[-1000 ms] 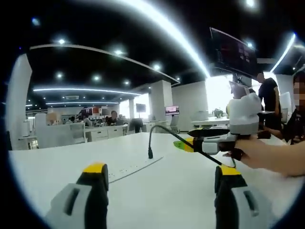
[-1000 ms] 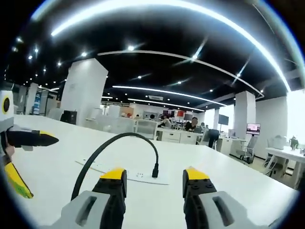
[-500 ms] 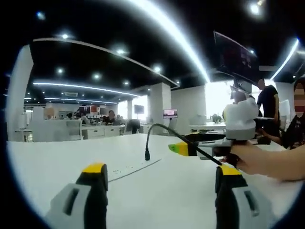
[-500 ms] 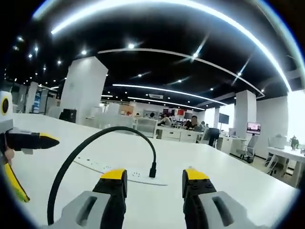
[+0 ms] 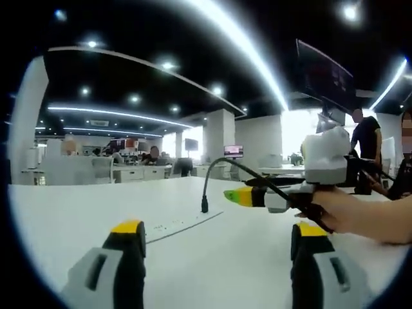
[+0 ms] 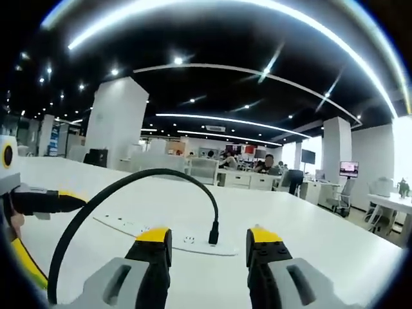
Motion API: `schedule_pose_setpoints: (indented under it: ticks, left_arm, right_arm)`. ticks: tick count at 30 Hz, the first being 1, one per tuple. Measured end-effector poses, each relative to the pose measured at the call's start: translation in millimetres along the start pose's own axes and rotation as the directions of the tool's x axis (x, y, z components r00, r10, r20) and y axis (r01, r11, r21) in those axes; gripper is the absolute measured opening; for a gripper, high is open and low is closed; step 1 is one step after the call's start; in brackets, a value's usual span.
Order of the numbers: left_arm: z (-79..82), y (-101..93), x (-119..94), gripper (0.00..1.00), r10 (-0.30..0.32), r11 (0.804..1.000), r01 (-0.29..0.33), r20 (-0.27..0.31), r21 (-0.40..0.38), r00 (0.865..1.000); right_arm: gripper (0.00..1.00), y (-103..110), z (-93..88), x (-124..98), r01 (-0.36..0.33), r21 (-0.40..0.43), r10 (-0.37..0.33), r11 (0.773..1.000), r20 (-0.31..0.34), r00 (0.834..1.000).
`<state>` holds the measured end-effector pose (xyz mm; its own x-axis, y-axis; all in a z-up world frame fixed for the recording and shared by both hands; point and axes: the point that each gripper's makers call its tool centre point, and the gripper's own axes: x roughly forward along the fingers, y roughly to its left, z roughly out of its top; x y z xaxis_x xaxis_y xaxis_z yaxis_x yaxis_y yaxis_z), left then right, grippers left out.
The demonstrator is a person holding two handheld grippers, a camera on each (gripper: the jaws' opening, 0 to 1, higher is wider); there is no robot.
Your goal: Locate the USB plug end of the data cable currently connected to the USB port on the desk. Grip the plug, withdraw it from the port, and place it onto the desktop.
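A black USB plug (image 6: 213, 233) stands upright in a port of the flat white power strip (image 6: 151, 230) set on the white desk. Its black cable (image 6: 122, 188) arches up and runs back to the lower left. My right gripper (image 6: 209, 241) is open, and the plug shows in the gap between its yellow-tipped jaws, a little ahead of them. In the left gripper view the plug (image 5: 205, 205) sits on the strip (image 5: 182, 225), and the right gripper (image 5: 248, 193) comes in from the right, close to the plug, held by a hand (image 5: 360, 215). My left gripper (image 5: 219, 235) is open and holds nothing.
The white desk (image 5: 71, 219) spreads wide around the strip. The left gripper (image 6: 45, 203) shows at the left edge of the right gripper view. People stand at the far right (image 5: 367, 138), with more desks and chairs (image 6: 212, 172) in the background office.
The right gripper has edged a little closer to the plug, and the cable's arch now hangs lower over the desk. The plug still stands in the strip. The left gripper stays put.
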<state>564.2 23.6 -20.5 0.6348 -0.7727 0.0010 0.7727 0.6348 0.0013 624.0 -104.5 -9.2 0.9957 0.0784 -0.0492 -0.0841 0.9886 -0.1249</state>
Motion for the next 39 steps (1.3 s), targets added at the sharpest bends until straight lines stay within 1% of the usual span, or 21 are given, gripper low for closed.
schedule_pose_setpoints:
  ticks: [2,5,9,12,14,15,17,21,24,27,29,35,38,39]
  left_arm:
    - [-1.3,0.4,1.9,0.94,0.001,1.0,-0.001,-0.002,0.005,1.0]
    - [-2.9,1.2,4.1,0.94,0.002,1.0,-0.002,-0.006,0.009,1.0]
    - [-0.1,7.5,7.1,0.94,0.011,1.0,-0.011,0.0,-0.009,1.0]
    - [-0.1,14.7,10.0,0.94,0.019,1.0,-0.019,-0.008,0.009,1.0]
    - [0.7,19.3,11.9,0.94,0.026,0.999,-0.026,0.001,-0.019,1.0]
    - [-0.5,20.7,14.1,0.94,0.022,0.998,-0.022,-0.003,-0.052,1.0]
    - [-2.4,22.7,16.5,0.94,0.022,0.999,-0.023,-0.012,-0.044,1.0]
    - [-5.8,21.8,16.2,0.94,0.021,0.999,-0.022,-0.033,-0.029,0.999]
    - [-5.8,22.4,18.5,0.94,0.021,1.0,-0.021,-0.031,-0.022,0.999]
    - [-7.4,24.4,23.6,0.94,0.027,0.999,-0.027,-0.03,-0.022,0.999]
    - [-7.5,24.7,25.5,0.94,0.025,0.999,-0.026,-0.024,-0.023,0.999]
    - [-8.0,26.7,29.7,0.94,0.03,0.999,-0.03,-0.02,-0.017,0.999]
    - [-9.9,27.7,32.6,0.94,0.024,0.999,-0.025,-0.034,-0.037,0.999]
    - [-11.1,27.8,33.0,0.94,0.023,0.999,-0.025,-0.041,-0.031,0.999]
  right_arm:
    - [0.47,1.4,-3.0,4.1,-0.014,-0.005,0.014,1.0,-0.02,1.0]
    - [0.47,2.5,-3.8,9.3,-0.026,-0.012,0.025,1.0,-0.027,0.999]
    - [0.47,2.7,-3.8,17.7,-0.044,-0.005,0.044,0.999,-0.031,0.999]
    - [0.47,1.3,-2.5,21.8,-0.047,-0.007,0.047,0.999,-0.035,0.998]
    - [0.47,0.6,-1.9,27.1,-0.051,-0.01,0.051,0.999,-0.038,0.998]
    - [0.47,0.3,-2.3,28.9,-0.052,-0.009,0.052,0.999,-0.041,0.998]
    - [0.47,0.5,-3.4,33.7,-0.056,-0.006,0.056,0.998,-0.052,0.997]
    - [0.47,0.8,-2.2,44.8,-0.059,-0.008,0.058,0.998,-0.044,0.997]
    - [0.47,0.6,-3.3,50.8,-0.065,0.013,0.065,0.998,-0.043,0.997]
    - [0.46,1.5,-5.6,53.7,-0.071,0.018,0.072,0.997,-0.045,0.996]
    - [0.46,2.0,-9.6,55.5,-0.077,0.014,0.078,0.997,-0.061,0.995]
    - [0.44,3.9,-14.1,55.9,-0.082,0.028,0.084,0.996,-0.064,0.994]
    - [0.44,6.1,-15.2,55.5,-0.087,0.032,0.089,0.996,-0.071,0.993]
    - [0.44,7.0,-14.8,55.1,-0.089,0.034,0.091,0.995,-0.07,0.993]
